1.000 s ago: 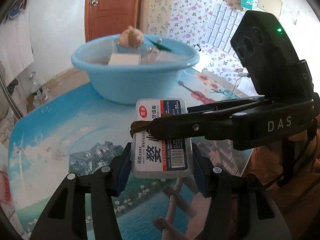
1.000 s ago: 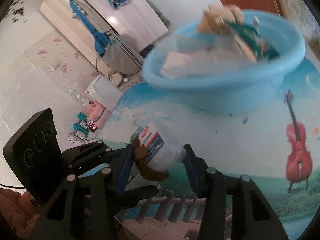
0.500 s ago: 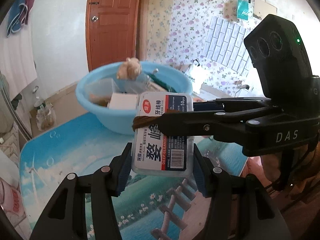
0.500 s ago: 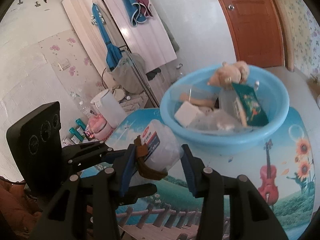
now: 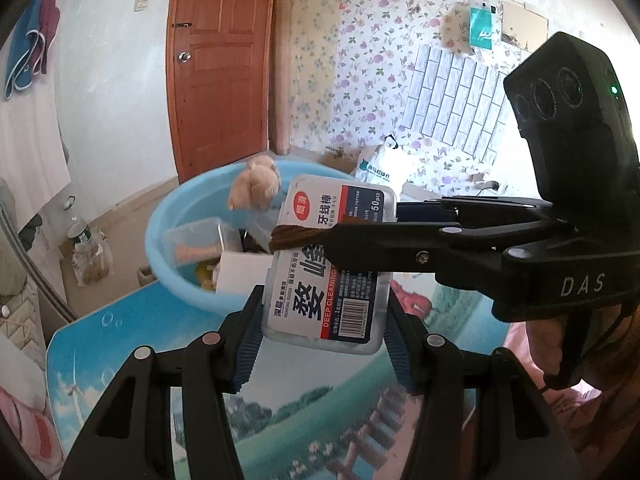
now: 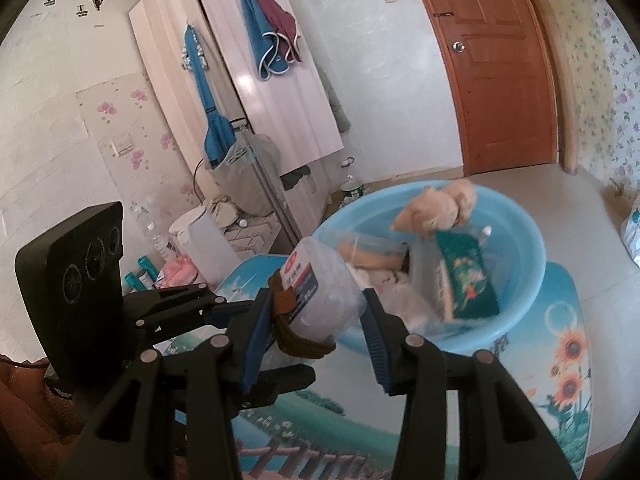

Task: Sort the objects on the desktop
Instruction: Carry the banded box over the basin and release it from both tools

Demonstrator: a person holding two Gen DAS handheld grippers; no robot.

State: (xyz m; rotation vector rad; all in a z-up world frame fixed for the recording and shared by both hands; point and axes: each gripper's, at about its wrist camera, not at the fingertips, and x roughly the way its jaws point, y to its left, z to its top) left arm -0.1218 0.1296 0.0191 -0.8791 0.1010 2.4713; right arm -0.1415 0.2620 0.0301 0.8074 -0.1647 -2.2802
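Both sets of jaws clamp the floss-pick box (image 5: 326, 264), left gripper (image 5: 324, 336) on its sides, right gripper (image 6: 316, 320) crosswise; it hangs above the table (image 5: 132, 344), near the blue basin (image 5: 172, 264); uneven release could twist it loose; label reads "DEEP CLEANING", "50pcs"; gripper marked "DAS".
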